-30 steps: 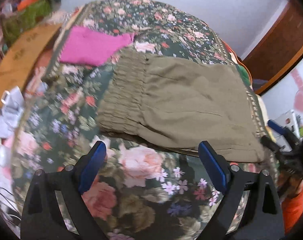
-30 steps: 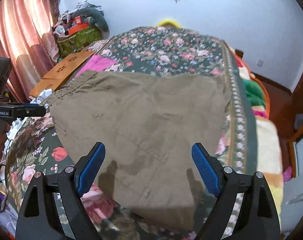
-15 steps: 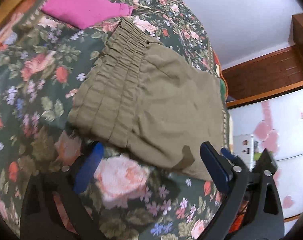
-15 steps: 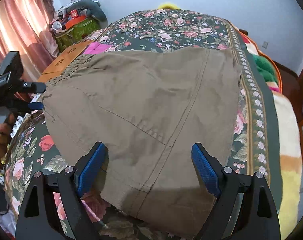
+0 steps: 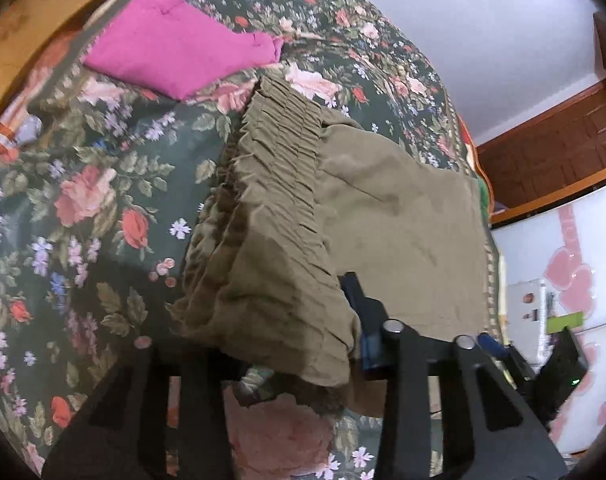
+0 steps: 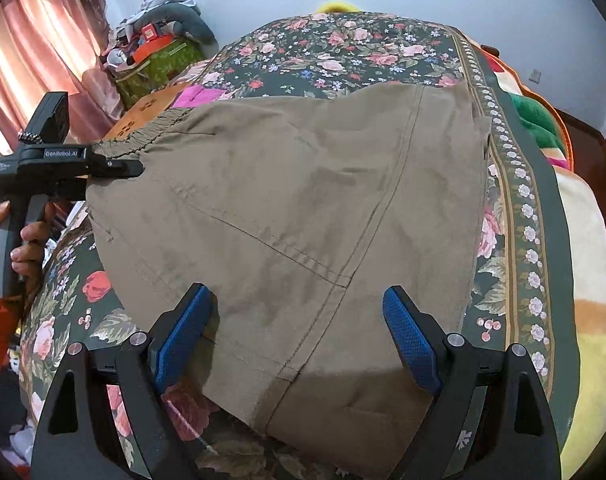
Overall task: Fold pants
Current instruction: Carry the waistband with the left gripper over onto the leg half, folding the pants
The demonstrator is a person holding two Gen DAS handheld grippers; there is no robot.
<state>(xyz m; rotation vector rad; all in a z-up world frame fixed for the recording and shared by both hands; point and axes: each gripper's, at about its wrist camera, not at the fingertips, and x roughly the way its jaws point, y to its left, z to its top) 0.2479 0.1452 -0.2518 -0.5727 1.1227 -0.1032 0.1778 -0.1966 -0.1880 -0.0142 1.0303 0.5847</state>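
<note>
Olive-brown pants [image 6: 303, 208] lie folded on a floral bedspread [image 6: 343, 48]. Their elastic waistband [image 5: 271, 184] points toward my left gripper. My left gripper [image 5: 343, 344] is shut on the near corner of the waistband; the cloth drapes over its fingers and hides the left one. It also shows in the right wrist view [image 6: 115, 166], clamped on the waistband edge. My right gripper [image 6: 299, 340] is open, its blue pads on either side of the near hem end of the pants, just above the cloth.
A folded magenta garment [image 5: 175, 52] lies beyond the waistband. A wooden board [image 5: 31, 20] runs along the bed's left side. A pile of bags [image 6: 159, 56] stands by pink curtains. Striped blankets [image 6: 575, 240] hang at the bed's right edge.
My left gripper moved forward onto the waistband corner and shut on it, lifting the cloth. My right gripper moved closer over the hem end and stayed open.
</note>
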